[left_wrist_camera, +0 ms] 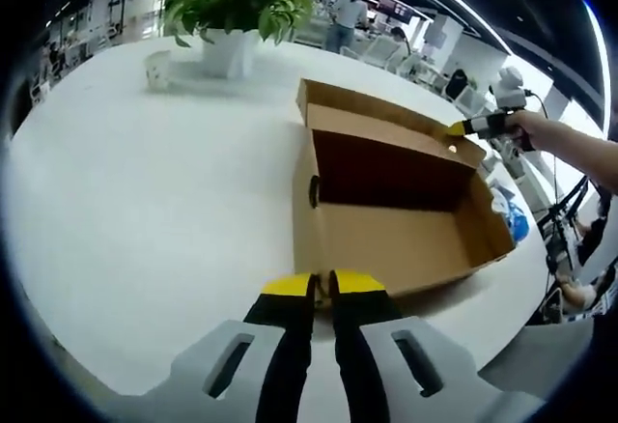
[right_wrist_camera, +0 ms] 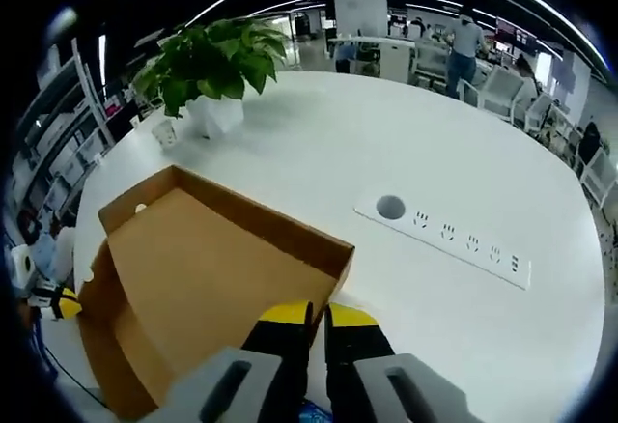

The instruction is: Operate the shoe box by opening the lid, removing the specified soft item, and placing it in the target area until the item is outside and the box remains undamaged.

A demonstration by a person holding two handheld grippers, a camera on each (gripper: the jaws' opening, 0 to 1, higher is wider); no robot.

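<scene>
An open brown cardboard shoe box lies on the white table. Its lid stands tilted back, and the inside that I see is bare cardboard. My left gripper is shut, with its yellow tips against the box's near lower corner. A hand holds my right gripper at the lid's far right corner. In the right gripper view the lid's inner face spreads out below. There my right gripper is closed at the lid's corner edge. The left gripper's yellow tip peeks in at the left.
A potted plant and a small white cup stand at the table's far side. A socket strip with a round hole is set into the table. A blue and white thing lies past the box's right end. People and chairs are behind.
</scene>
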